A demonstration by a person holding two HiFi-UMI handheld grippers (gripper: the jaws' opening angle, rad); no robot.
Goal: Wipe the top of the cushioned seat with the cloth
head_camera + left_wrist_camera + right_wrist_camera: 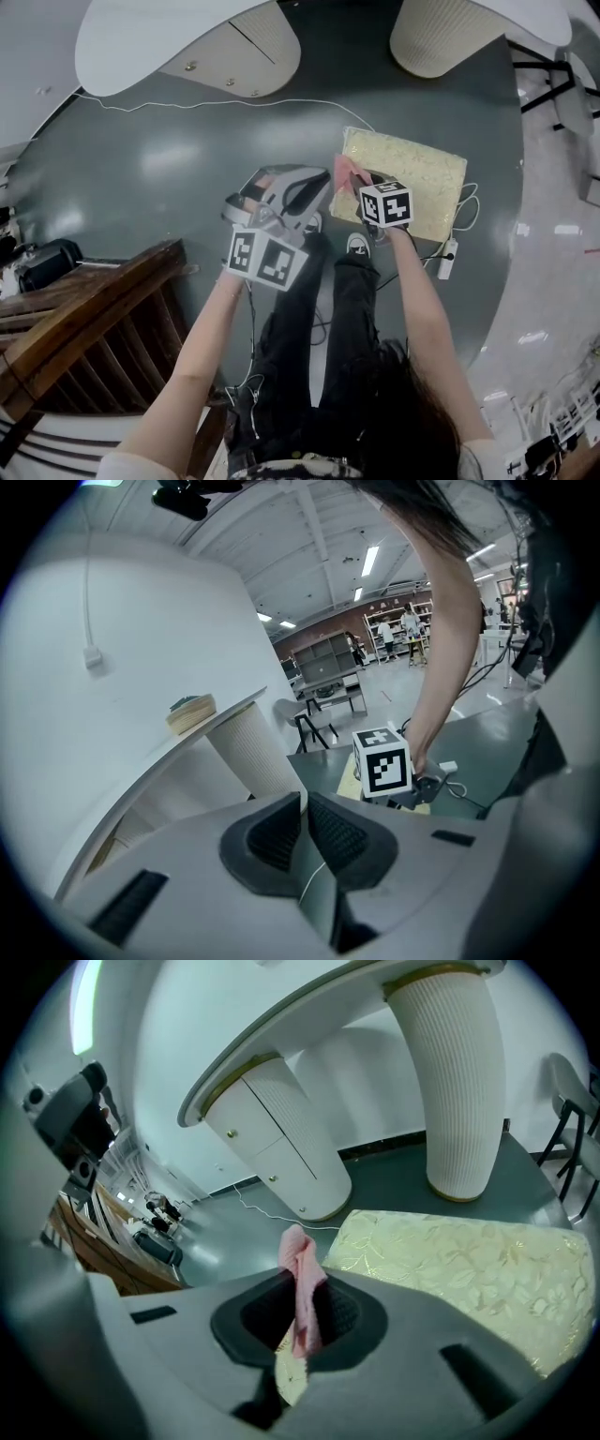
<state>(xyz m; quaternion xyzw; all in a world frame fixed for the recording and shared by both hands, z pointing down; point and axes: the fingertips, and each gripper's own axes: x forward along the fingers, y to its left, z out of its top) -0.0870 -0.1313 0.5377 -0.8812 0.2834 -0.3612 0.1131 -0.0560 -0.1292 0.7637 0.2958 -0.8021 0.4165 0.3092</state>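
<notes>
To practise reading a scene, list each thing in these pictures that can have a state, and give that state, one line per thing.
cloth: bunched, pinched in the right gripper, at the seat's left edge.
right gripper: shut on the cloth.
left gripper: shut, empty, held away from the seat.
cushioned seat: lying flat on the floor, top mostly uncovered.

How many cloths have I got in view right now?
1: the pink cloth, pinched in the right tongs at the cushioned seat's left edge. The left tongs are shut, empty.
</notes>
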